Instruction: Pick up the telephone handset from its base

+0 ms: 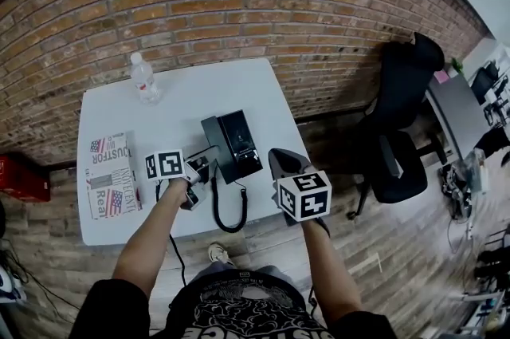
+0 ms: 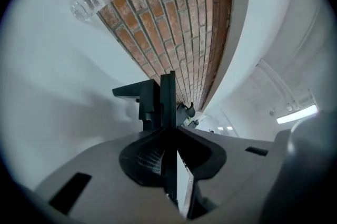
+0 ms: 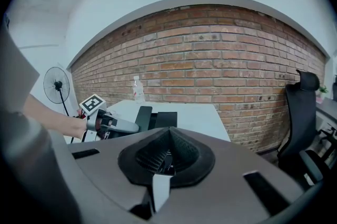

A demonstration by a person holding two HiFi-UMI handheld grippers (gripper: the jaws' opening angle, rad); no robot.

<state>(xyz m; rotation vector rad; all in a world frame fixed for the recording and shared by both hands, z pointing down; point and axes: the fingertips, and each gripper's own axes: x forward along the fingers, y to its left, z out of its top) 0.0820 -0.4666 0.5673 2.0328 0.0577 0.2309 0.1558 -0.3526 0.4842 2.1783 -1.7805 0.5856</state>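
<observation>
A black desk telephone [image 1: 241,141] stands near the front of the white table [image 1: 183,102]. Its handset [image 1: 212,144] lies along the base's left side, with a curly cord [image 1: 229,211] looping down over the table's front edge. My left gripper [image 1: 199,170] reaches in from the left and is shut on the handset's near end. In the left gripper view the handset [image 2: 167,96] shows as a dark bar pinched between the jaws of the left gripper [image 2: 168,133]. My right gripper [image 1: 285,163] hovers just right of the phone, off the table's corner, shut and empty. The right gripper view shows the phone [image 3: 158,118] beyond the right gripper [image 3: 168,133].
A clear water bottle [image 1: 144,80] stands at the table's back left. A folded newspaper [image 1: 110,174] lies at the front left. A brick wall [image 1: 263,2] backs the table. A black office chair [image 1: 402,114] stands to the right, and a red object [image 1: 20,178] sits on the floor at left.
</observation>
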